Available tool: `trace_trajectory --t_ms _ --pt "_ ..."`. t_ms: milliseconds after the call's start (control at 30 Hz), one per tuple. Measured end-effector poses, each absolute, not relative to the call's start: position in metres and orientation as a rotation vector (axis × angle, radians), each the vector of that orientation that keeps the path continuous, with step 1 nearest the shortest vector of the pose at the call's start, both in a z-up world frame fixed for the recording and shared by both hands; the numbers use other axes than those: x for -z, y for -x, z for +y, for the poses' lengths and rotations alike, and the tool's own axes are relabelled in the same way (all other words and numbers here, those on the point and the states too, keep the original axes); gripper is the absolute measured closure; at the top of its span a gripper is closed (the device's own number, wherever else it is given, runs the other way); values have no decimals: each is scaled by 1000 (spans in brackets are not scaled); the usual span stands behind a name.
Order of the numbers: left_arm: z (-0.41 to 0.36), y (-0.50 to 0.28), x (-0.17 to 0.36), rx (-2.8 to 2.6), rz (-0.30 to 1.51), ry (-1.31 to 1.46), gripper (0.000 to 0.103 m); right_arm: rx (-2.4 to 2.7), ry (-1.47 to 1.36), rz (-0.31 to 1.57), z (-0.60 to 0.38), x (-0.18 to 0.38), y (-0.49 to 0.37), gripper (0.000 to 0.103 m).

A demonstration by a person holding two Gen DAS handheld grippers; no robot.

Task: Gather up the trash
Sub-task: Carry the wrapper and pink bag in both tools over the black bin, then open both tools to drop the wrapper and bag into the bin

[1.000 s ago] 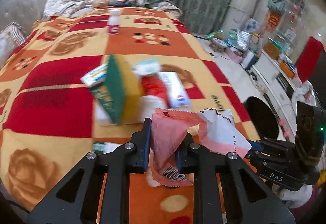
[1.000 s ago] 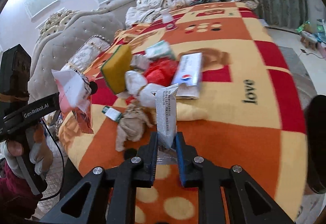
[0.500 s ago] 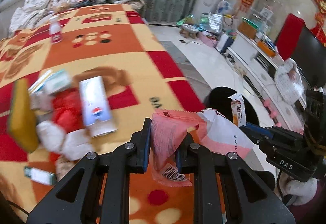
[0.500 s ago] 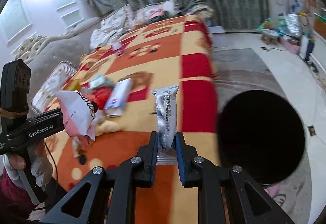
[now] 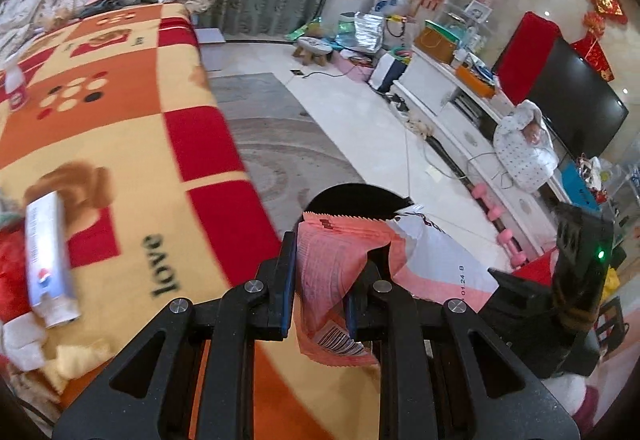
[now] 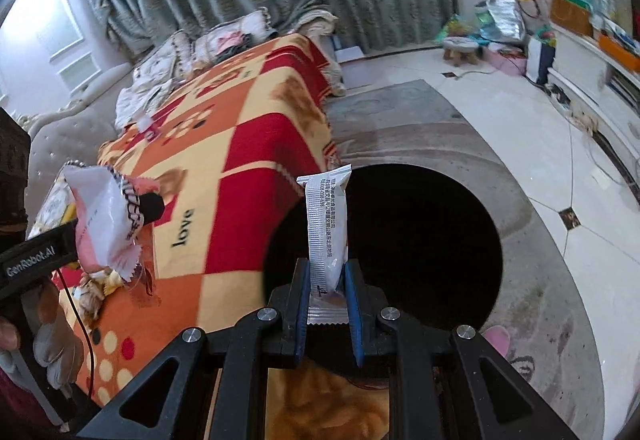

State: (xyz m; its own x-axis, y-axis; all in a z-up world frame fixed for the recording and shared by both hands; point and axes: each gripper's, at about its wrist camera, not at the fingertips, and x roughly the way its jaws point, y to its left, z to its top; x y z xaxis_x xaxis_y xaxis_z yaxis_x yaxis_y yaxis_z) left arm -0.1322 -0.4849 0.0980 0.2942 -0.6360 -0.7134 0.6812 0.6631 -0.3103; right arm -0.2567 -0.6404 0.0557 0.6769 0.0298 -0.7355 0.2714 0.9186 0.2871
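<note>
My left gripper (image 5: 326, 272) is shut on a crumpled pink and white snack wrapper (image 5: 340, 264), which hangs over the blanket's right edge, just short of the black bin (image 5: 352, 196). In the right wrist view the same wrapper (image 6: 106, 216) shows at the left, still over the blanket. A white sachet (image 6: 326, 228) stands upright in my right gripper (image 6: 328, 280), which is shut on it over the near left rim of the round black bin (image 6: 420, 240). More trash lies on the blanket at the left, among it a white and blue packet (image 5: 50, 260) and red crumpled plastic (image 5: 12, 268).
The red, orange and yellow blanket (image 5: 120, 144) covers a bed whose edge meets a grey rug (image 6: 540, 300). Beyond lie white tiles, a low white TV cabinet (image 5: 460, 108) with a television, cables and pink dumbbells (image 5: 496, 216). A small bottle (image 5: 14, 88) stands far left.
Both grippers have swung right, off the trash pile and towards the bed's edge, each keeping its wrapper. The black bin has come into view, large under the right gripper.
</note>
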Motion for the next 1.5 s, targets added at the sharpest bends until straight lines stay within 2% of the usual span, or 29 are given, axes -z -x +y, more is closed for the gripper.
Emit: trace_trajectory --t_ms 67,100,133,200,233,367,767,933,1500 --pt "-494 132 -96 900 923 -37 84 151 -406 825 -645 -52 257 87" --pt "-498 133 -95 912 924 -28 77 156 -412 826 -648 -50 260 87" --pt "-502 132 -93 926 926 -12 65 161 -420 827 -651 -48 261 87" --pt "-504 130 -90 934 936 13 50 175 -430 831 -654 -45 260 87" --pt "-505 129 -88 933 943 26 48 184 -435 835 -657 -43 260 87" --pt "-508 128 -82 920 957 15 47 220 -435 847 -660 -40 257 77" --pt "-514 130 -76 1027 1003 8 42 238 -454 849 -661 -37 267 66" --pt "-510 126 -71 996 1038 18 42 265 -466 835 -673 -44 277 65" --pt "-432 131 -80 723 926 -73 42 159 -422 858 -620 -46 252 64"
